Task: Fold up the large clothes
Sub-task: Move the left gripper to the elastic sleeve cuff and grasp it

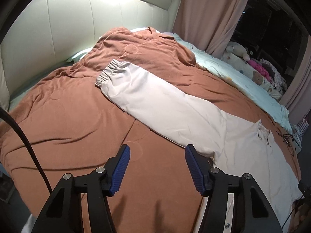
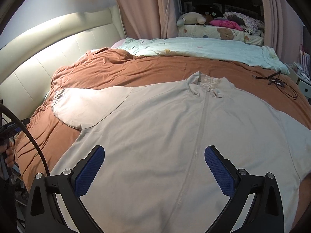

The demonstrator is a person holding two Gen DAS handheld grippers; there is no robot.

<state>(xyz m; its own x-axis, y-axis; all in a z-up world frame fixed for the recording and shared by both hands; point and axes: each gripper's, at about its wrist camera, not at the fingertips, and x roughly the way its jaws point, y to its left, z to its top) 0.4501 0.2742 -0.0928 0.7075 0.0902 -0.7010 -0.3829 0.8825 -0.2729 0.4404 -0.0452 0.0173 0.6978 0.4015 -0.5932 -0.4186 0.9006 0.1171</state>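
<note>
- Jacket [image 2: 165,128]: pale beige, zipped, laid flat front-up on the brown blanket [image 2: 136,68] covering the bed; collar [image 2: 208,85] points away toward the window, one sleeve [image 1: 155,101] stretched out toward the headboard [image 1: 58,35], its elastic cuff [image 1: 110,70] at the far end
- Right gripper [image 2: 154,167]: jaws wide apart, holding nothing, hovering over the jacket's lower front near the zip line
- Left gripper [image 1: 157,165]: jaws wide apart, empty, poised over the blanket just beside the sleeve's underarm edge
- Risk: the blanket is soft and rumpled; a low pinch at the sleeve edge would likely gather blanket with jacket and drag both
- Risk: a pinch on the top layer only would likely separate front from back and leave a skewed fold
- Risk: smooth fabric may slip from the ribbed pads [image 1: 121,167] as the long sleeve is carried across
- Risk: a loose black cable [image 2: 276,81] lies on the blanket near the collar side; shifting the jacket that way could snag it
- Light blue quilt [image 2: 194,48] beyond is well apart, no concern
</note>
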